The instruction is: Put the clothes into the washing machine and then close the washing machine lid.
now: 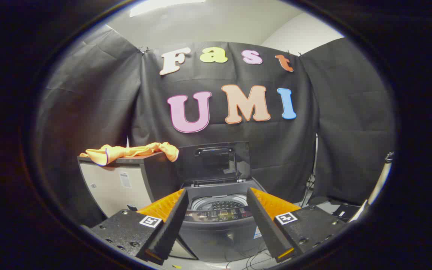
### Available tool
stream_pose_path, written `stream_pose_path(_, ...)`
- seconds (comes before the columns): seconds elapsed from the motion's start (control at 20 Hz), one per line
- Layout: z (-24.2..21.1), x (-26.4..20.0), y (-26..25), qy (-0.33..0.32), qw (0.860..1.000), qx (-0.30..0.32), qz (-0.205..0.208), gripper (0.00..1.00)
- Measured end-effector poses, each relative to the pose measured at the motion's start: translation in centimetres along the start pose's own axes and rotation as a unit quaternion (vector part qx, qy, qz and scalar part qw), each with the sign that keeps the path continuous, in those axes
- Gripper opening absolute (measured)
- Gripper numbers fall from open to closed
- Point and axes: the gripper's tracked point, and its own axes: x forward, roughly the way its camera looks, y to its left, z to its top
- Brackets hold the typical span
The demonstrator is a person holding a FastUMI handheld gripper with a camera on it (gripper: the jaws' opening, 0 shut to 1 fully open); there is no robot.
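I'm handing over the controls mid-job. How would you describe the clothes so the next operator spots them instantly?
Find the washing machine beyond the open gripper, lid raised. A cabinet stands beside it. The clothes lie draped across the cabinet's top, one end hanging over the edge nearest the lid: a crumpled orange cloth, the only soft thing there.

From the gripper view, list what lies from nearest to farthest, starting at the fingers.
Open gripper with nothing between its fingers → washing machine with its drum → raised lid → black cloth wall. The orange clothes lie off to the side on a cabinet.
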Motion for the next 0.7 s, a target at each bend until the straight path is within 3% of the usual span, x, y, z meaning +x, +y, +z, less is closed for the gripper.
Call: stream_pose_path(0.7, 2.8, 2.4, 4.2, 0.009, 1.000, -0.010, 0.009, 0.95)
